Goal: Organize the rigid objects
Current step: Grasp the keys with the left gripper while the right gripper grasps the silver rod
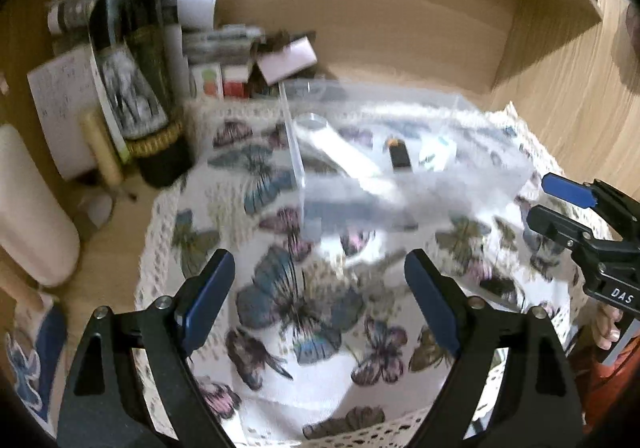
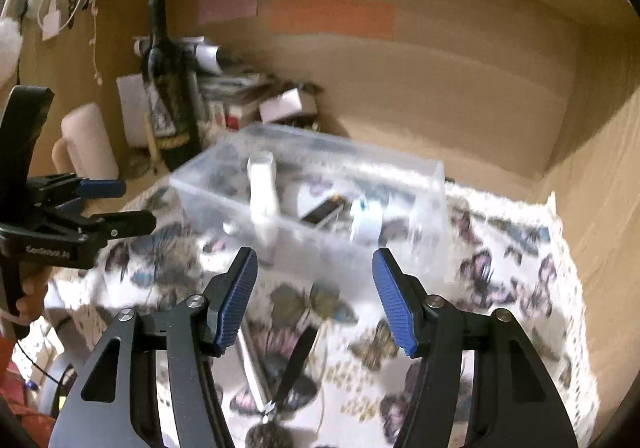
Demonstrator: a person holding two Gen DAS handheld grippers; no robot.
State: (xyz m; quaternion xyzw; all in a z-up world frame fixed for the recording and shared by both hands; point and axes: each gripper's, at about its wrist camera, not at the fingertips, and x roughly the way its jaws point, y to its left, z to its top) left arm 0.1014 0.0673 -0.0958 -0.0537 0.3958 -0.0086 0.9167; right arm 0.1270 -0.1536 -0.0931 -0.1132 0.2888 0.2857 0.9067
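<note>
Left gripper [image 1: 320,288] fingers [image 1: 210,296] stood wide apart, nothing between them, hovering over the butterfly cloth [image 1: 304,312] on the tabletop [image 1: 560,96]. Right gripper [image 2: 314,296] fingers [image 2: 236,296] also spread apart and empty, above the same cloth [image 2: 500,272]; a dark thin pen-like object [image 2: 294,368] lay on the cloth below them, long axis running from near-left up to far-right, tip end blurred. Right gripper showed at the right edge of the left view [image 1: 580,216], left gripper at the left edge of the right view [image 2: 96,208]; from there its fingers looked apart too.

Ahead of both sat a clear plastic box [image 1: 296,152] [image 2: 424,176] on the cloth, open top. Inside: a white bottle [image 1: 344,148] [image 2: 262,192] leaning, cap end toward the far-left in the left view; a small black item with orange tip [image 1: 398,156] [image 2: 324,212], long axis roughly front to back; a small white-blue thing [image 1: 436,154] [image 2: 366,220], too blurred to name.

Beyond the box, a dark wine bottle [image 1: 132,60] [image 2: 168,84] stood upright beside papers and small cartons [image 1: 224,80]
</note>
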